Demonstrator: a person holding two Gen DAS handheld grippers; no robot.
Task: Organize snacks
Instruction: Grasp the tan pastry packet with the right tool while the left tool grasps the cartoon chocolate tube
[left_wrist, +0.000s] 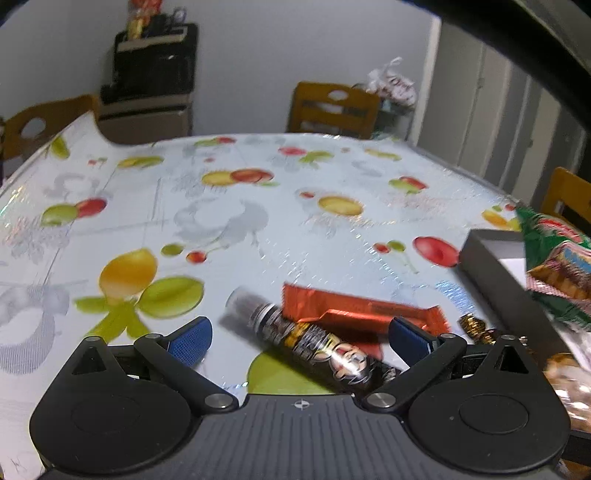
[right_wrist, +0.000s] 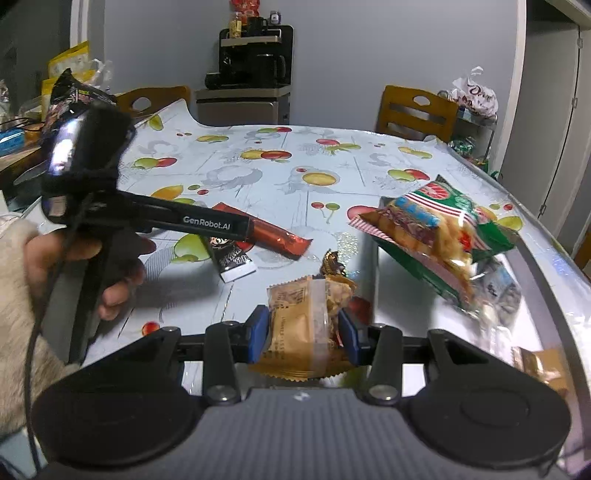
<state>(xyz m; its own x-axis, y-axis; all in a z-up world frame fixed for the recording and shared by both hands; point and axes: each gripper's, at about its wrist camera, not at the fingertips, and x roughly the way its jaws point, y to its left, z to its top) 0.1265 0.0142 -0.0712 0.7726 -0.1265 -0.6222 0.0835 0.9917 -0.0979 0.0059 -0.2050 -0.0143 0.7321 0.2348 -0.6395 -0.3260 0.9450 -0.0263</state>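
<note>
The desk (right_wrist: 258, 162) fills both views, covered with a glossy pale cloth printed with cherries, lemons and green fruit. Wooden chairs (right_wrist: 417, 110) stand at its far edge, and a dark appliance stack (right_wrist: 255, 62) sits against the wall behind.

On the right side of the desk lies a shallow dark-rimmed box (left_wrist: 491, 254) with a white floor. A green, red and white snack bag (right_wrist: 439, 229) rests tilted over its rim; its lettering is too blurred to read.

In the right wrist view the left hand-held gripper (right_wrist: 236, 225) reaches in from the left, held by a hand (right_wrist: 110, 266) with a fuzzy pale sleeve; its black arm reads "GenRobot.AI". From its own camera, its blue fingers (left_wrist: 188, 339) stand spread wide, gripping nothing, above a black snack tube (left_wrist: 314, 343) with a white end and cartoon print. An orange-red foil bar (left_wrist: 354, 310) lies just behind the tube, touching it.

The right hand-held gripper (right_wrist: 303, 332) pinches a tan cracker packet (right_wrist: 306, 325) between its blue pads, near the left wall of the box; the packet's small print is unreadable. A gold and brown wrapped candy (right_wrist: 332, 262) lies just beyond it, beside the box. Another tan packet (right_wrist: 543, 365) shows, blurred, at the lower right.
</note>
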